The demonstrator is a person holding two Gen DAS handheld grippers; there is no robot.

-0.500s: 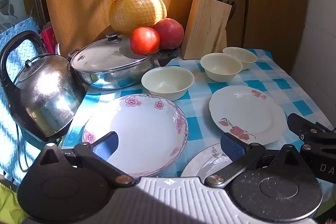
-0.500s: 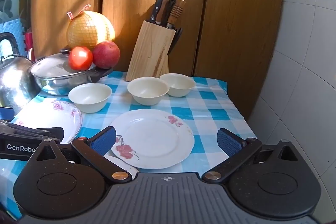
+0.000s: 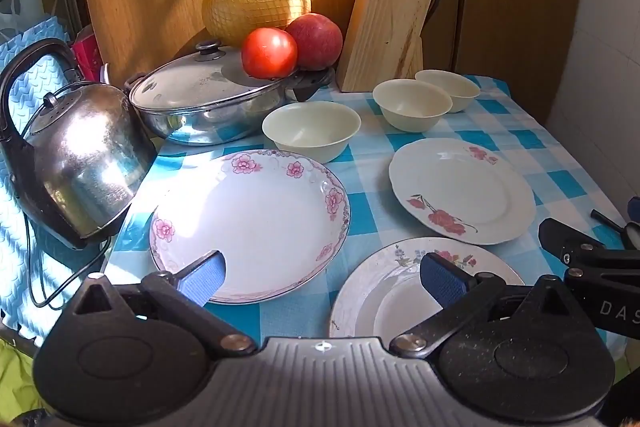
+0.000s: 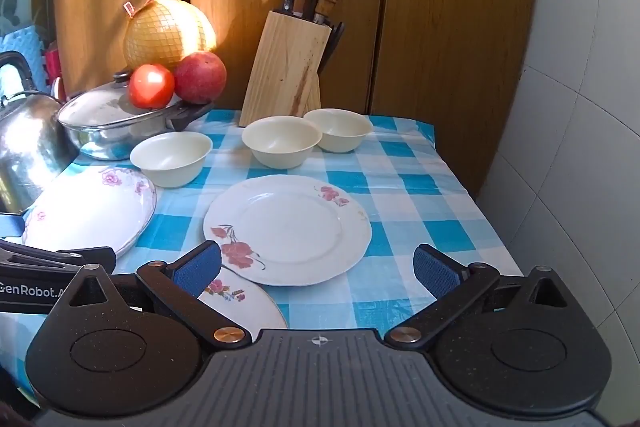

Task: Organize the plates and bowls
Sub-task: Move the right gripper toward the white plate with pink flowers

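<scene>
Three floral plates lie on the blue checked cloth: a large deep plate (image 3: 256, 219) (image 4: 92, 211) at left, a red-flower plate (image 3: 464, 187) (image 4: 288, 227) at right, and a small plate (image 3: 384, 291) (image 4: 244, 303) nearest the front. Three cream bowls stand behind them: one (image 3: 312, 129) (image 4: 172, 155) by the pan, two (image 3: 412, 103) (image 3: 450, 89) touching near the knife block. My left gripper (image 3: 322, 275) is open and empty above the front of the plates. My right gripper (image 4: 316, 267) is open and empty over the near edge of the red-flower plate.
A lidded steel pan (image 3: 208, 99) carries a tomato (image 3: 270, 53), an apple (image 3: 316, 41) and a netted pomelo (image 3: 256, 1). A kettle (image 3: 80, 155) stands at left, a knife block (image 3: 386, 35) at the back. The table edge and tiled wall (image 4: 560, 147) are at right.
Both grippers have drawn slightly nearer the table; the plates sit a little lower and larger in view. Nothing on the table has moved.
</scene>
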